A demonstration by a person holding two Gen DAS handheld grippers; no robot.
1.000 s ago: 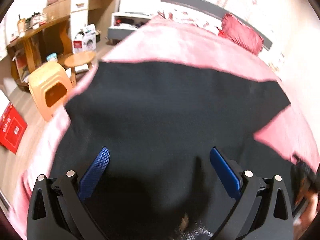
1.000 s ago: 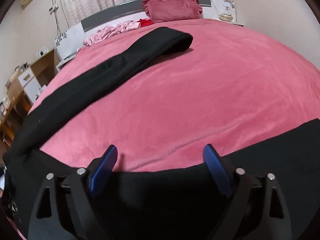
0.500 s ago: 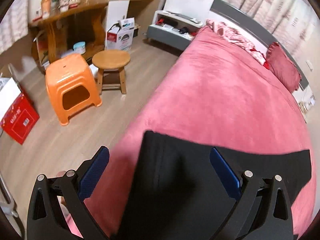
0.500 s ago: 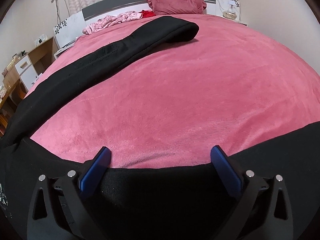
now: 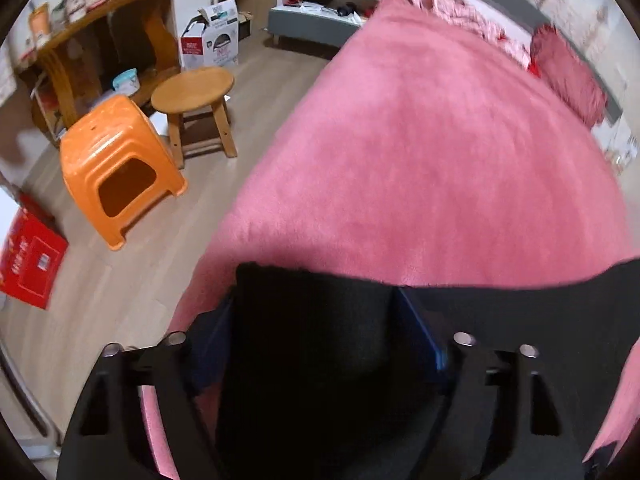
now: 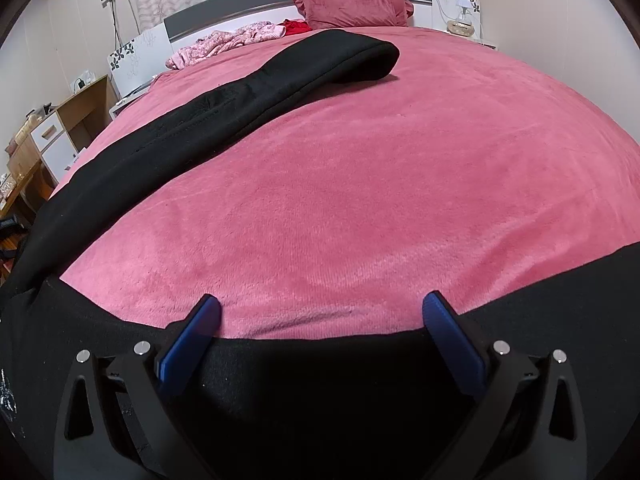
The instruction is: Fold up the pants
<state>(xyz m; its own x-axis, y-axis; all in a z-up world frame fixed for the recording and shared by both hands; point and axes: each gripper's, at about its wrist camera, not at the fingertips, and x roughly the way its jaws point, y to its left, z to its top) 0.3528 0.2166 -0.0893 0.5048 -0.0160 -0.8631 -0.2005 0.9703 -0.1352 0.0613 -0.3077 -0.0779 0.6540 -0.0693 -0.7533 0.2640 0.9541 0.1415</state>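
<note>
The left gripper sits low in the left wrist view, angled down over the near left corner of the bed. Its jaws have closed in on a thick fold of the black pants; the blue pads press against both sides of the bunched cloth, which fills the gap between them and rises just above the tips. From that fold the cloth runs toward the right edge of the frame as a dark band over the pink blanket.

The right gripper is held low and nearly level at the bottom of the right wrist view. Its jaws stand wide apart and hold nothing; the fingertips rest at the upper edge of the black pants, which cover the whole bottom of the frame. One pant leg stretches from the left edge up to the upper centre, ending near the pillow.

Between that leg and the lower band lies a broad open stretch of pink blanket. In the left wrist view the bed's edge drops to the wooden floor, with an orange stool and a round wooden stool in the upper left, well apart from the gripper.
</note>
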